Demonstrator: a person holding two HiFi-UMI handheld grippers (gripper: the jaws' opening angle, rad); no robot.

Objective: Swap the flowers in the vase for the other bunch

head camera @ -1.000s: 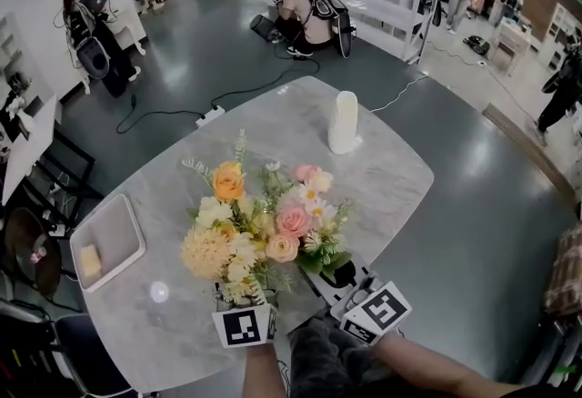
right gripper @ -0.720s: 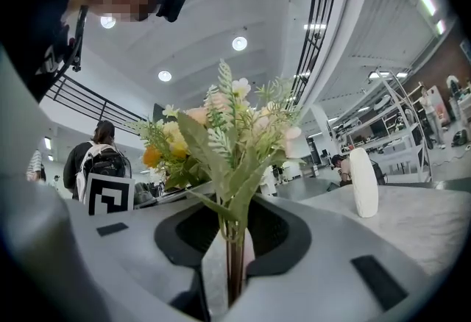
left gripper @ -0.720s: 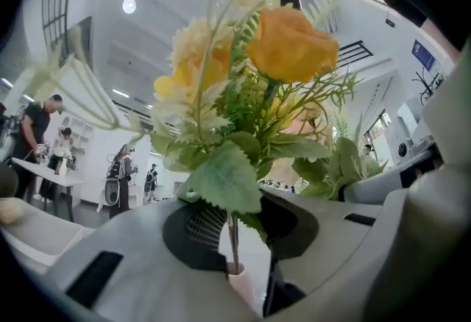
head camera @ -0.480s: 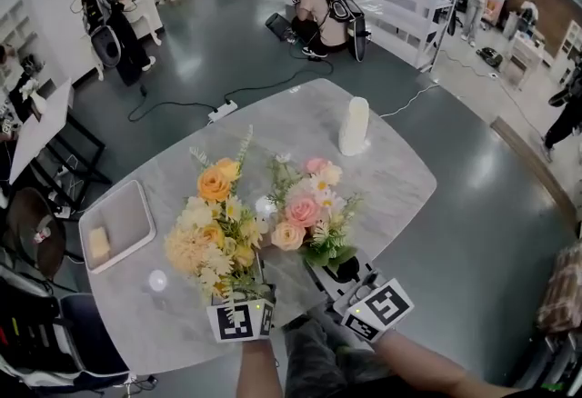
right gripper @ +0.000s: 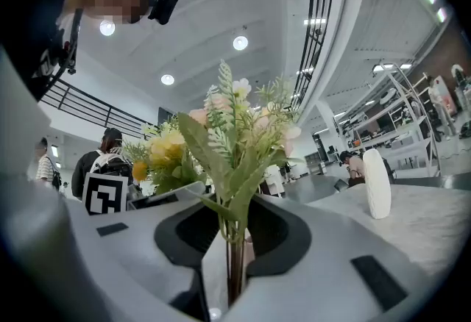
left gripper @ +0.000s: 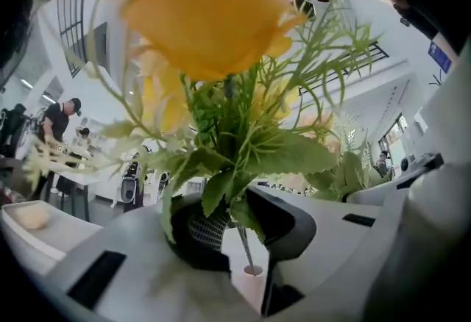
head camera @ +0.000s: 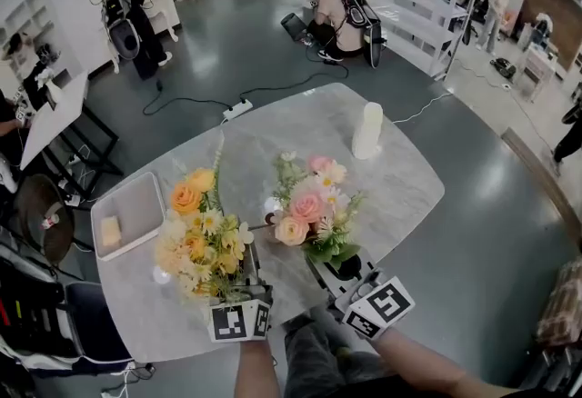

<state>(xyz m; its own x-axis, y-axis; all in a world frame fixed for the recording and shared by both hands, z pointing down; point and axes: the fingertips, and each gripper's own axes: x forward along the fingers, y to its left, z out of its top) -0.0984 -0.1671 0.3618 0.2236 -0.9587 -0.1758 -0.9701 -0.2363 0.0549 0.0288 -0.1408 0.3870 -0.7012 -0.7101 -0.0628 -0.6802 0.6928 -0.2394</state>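
Note:
My left gripper point(head camera: 245, 285) is shut on the stems of the yellow and orange bunch point(head camera: 202, 237), held upright over the table's near left. Its jaws have just been closing on those stems point(left gripper: 237, 229). The yellow bloom point(left gripper: 213, 12) fills the left gripper view. My right gripper point(head camera: 333, 273) is shut on the stems of the pink bunch point(head camera: 312, 210), also upright, a little right of the yellow one. In the right gripper view the stems point(right gripper: 234, 254) run between the jaws. The white vase point(head camera: 367, 131) stands at the table's far side with no flowers in it, and the vase point(right gripper: 377, 182) shows again on the right.
A grey tray point(head camera: 144, 198) with a small yellow block point(head camera: 110, 231) lies at the left edge of the marble table point(head camera: 273, 133). A dark chair point(head camera: 82, 323) stands by the near left corner. People work on the floor beyond, and cables run there.
The two bunches, close together a second ago, have drawn apart: the left gripper has carried the yellow bunch to the left. The pink bunch stays about where it was.

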